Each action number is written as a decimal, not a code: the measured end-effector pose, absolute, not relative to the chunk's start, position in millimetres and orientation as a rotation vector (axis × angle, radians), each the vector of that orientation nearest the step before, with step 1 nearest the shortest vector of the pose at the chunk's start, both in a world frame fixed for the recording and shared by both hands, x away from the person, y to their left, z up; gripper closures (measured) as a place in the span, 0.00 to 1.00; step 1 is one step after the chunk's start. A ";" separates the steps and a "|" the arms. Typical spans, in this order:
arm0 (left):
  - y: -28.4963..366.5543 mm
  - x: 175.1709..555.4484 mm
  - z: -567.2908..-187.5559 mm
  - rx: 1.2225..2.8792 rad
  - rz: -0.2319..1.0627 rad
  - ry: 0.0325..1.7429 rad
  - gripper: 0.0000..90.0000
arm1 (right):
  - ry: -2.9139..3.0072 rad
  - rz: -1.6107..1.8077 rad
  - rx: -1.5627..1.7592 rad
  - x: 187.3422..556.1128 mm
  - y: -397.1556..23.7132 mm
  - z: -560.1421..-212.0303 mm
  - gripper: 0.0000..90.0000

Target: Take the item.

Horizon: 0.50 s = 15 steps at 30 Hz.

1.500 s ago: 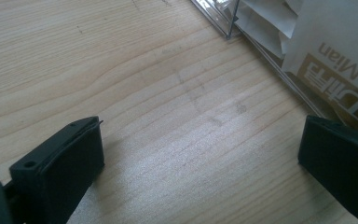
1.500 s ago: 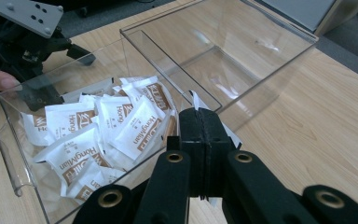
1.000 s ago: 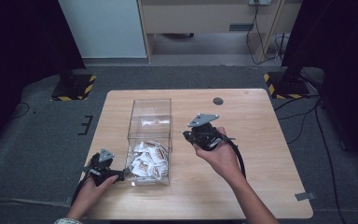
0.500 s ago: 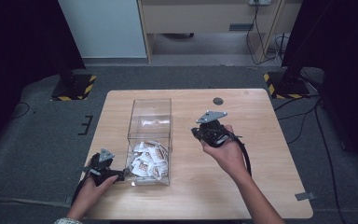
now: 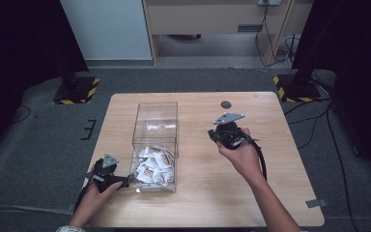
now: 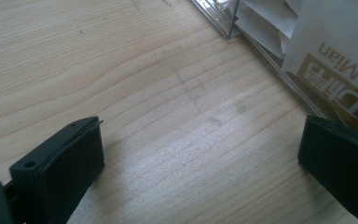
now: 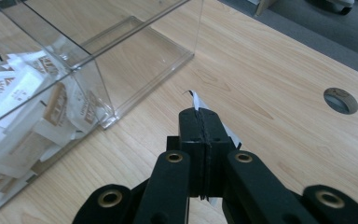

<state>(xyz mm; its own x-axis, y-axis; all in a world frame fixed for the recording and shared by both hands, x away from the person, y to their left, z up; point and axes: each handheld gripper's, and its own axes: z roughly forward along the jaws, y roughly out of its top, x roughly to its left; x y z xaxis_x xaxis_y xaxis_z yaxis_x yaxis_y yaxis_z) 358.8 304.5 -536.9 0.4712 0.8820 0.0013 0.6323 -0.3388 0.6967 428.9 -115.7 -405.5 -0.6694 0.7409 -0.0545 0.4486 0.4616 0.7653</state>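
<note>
A clear plastic box (image 5: 155, 121) stands on the wooden table (image 5: 270, 193), and several white and brown sachets (image 5: 152, 164) are heaped in its near end. My right gripper (image 5: 213, 134) hovers to the right of the box, shut on a thin white sachet (image 7: 195, 99) whose edge sticks out past the black jaw tips (image 7: 200, 119). My left gripper (image 5: 125, 180) rests on the table at the box's near left corner. It is open (image 6: 200, 158), bare wood lies between the jaws, and a sachet (image 6: 335, 56) shows behind the box wall (image 6: 223, 23).
A round cable hole (image 5: 226, 104) sits in the table behind the right gripper. Black cables trail from both grippers toward the near edge. Bare wood spreads to the right of the box. Dark stands with striped bases (image 5: 75, 92) flank the table on the floor.
The right hand has carried its gripper to the right, away from the box, with the sachet still pinched. The left gripper has stayed where it was.
</note>
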 end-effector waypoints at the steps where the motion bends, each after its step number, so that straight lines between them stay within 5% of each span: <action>1: 304.5 358.8 -536.9 2.087 0.509 1.251 0.00 | 2.332 1.052 1.007 430.0 -117.0 -406.4 1.00; 15: 304.5 358.8 -536.8 2.087 0.509 1.250 0.00 | 2.298 1.040 1.091 443.5 -138.1 -417.2 1.00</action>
